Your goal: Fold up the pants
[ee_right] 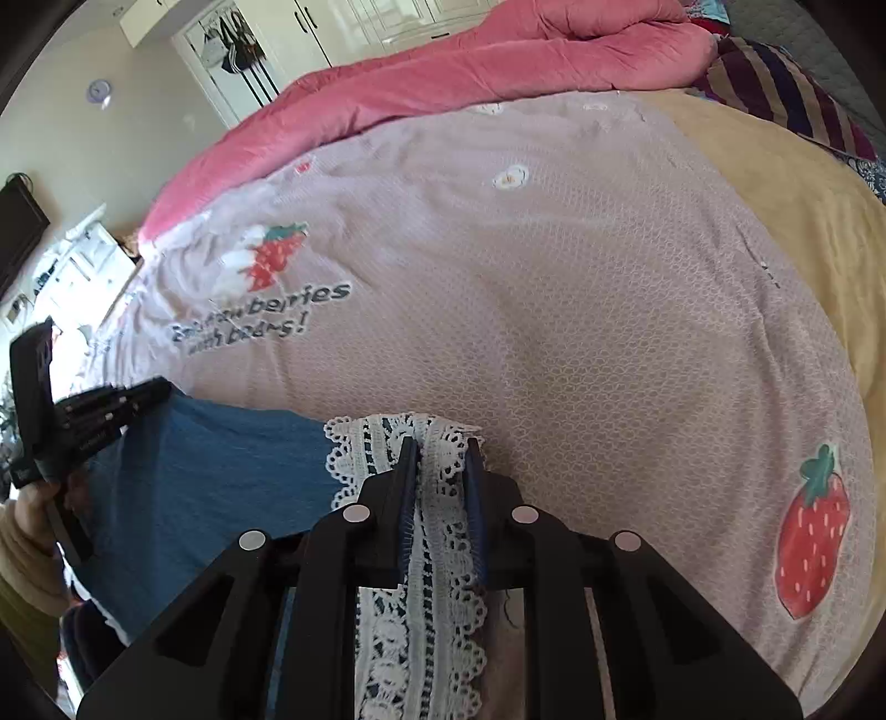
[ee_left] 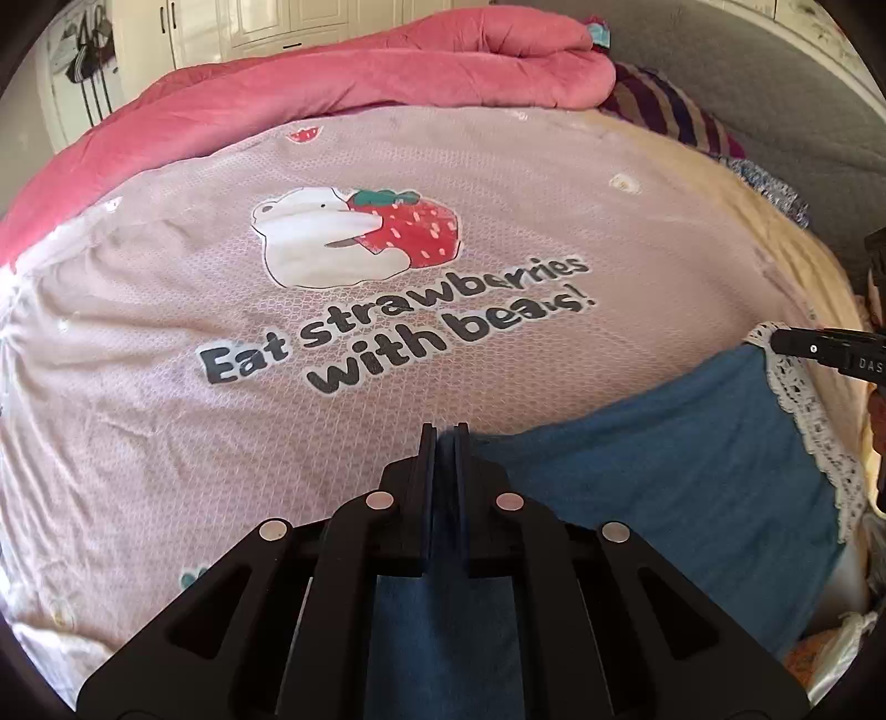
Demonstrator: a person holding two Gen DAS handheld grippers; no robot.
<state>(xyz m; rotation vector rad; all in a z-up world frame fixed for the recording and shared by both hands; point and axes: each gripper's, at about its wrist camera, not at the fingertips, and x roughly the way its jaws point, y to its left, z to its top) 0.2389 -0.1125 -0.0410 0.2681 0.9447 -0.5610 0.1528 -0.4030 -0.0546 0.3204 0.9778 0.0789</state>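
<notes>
Blue pants [ee_left: 681,459] with a white lace hem [ee_left: 814,421] lie on the near edge of the bed. In the left wrist view my left gripper [ee_left: 444,431] is shut on the blue cloth at the pants' left corner, and the cloth runs back between its fingers. The right gripper [ee_left: 797,346] reaches in from the right at the lace corner. In the right wrist view my right gripper [ee_right: 440,443] is shut on the lace hem [ee_right: 421,531], which bunches between its pads. The blue cloth [ee_right: 210,482] stretches left to the left gripper [ee_right: 105,410], held by a hand.
The bed is covered by a pink sheet [ee_left: 387,166] printed with a bear, strawberries and lettering. A rolled pink quilt [ee_left: 387,77] and a striped pillow [ee_left: 659,105] lie along the far side. White cupboards [ee_right: 343,22] stand behind, and a yellow blanket [ee_right: 803,194] lies at the right.
</notes>
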